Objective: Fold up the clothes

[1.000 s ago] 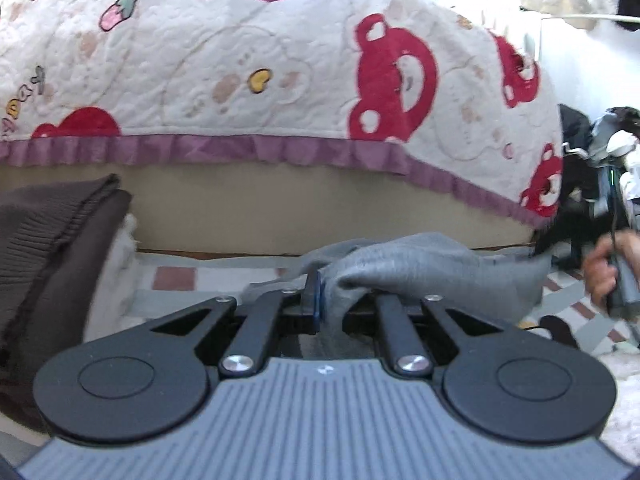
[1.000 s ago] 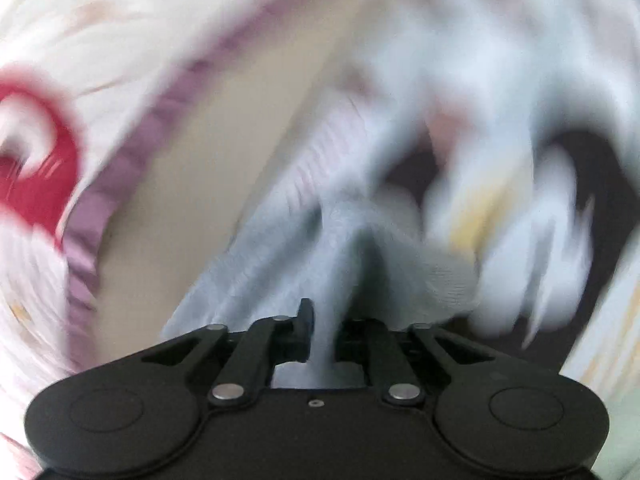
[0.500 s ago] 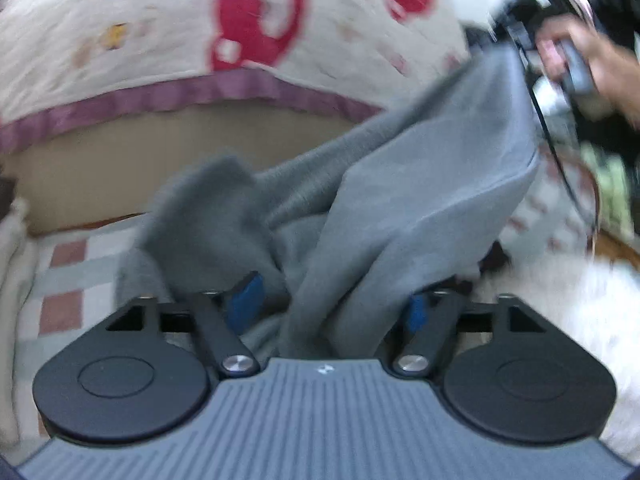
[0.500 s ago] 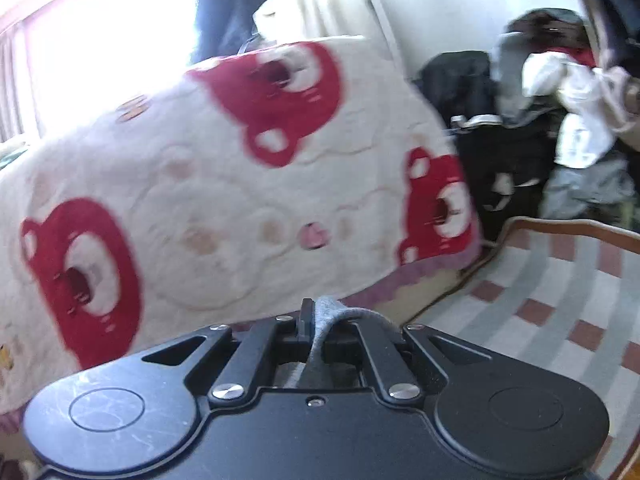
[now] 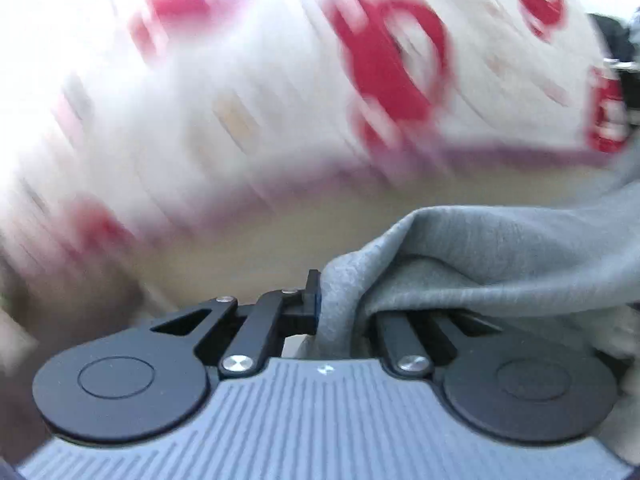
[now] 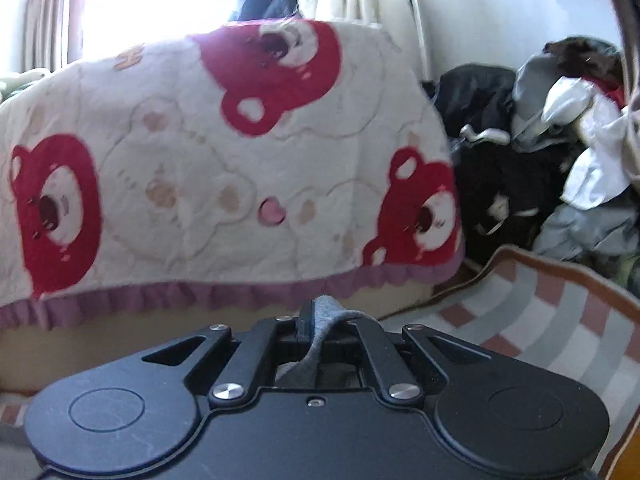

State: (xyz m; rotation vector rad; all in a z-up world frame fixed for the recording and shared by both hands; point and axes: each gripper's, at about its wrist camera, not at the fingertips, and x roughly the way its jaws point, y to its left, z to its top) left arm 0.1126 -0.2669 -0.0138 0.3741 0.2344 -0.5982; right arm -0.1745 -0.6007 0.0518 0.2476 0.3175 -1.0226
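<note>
A grey knit garment (image 5: 500, 256) drapes from my left gripper (image 5: 332, 304) off to the right of the left wrist view. That gripper is shut on a fold of it, and the cloth covers the right finger. In the right wrist view my right gripper (image 6: 324, 320) is shut on a small bunch of the same grey garment (image 6: 320, 328), which pokes up between the fingers and hangs down behind them. The rest of the garment is hidden below the right gripper's body.
A bed with a cream quilt printed with red bears (image 6: 224, 168) and a purple frill fills the background. A heap of dark and white clothes (image 6: 552, 152) lies at the right by the wall. A checked rug (image 6: 540, 320) covers the floor.
My left gripper, open half a second ago with the garment loose over it, has shut on the cloth and is swinging fast, blurring the view. The right gripper keeps its hold and has shifted slightly.
</note>
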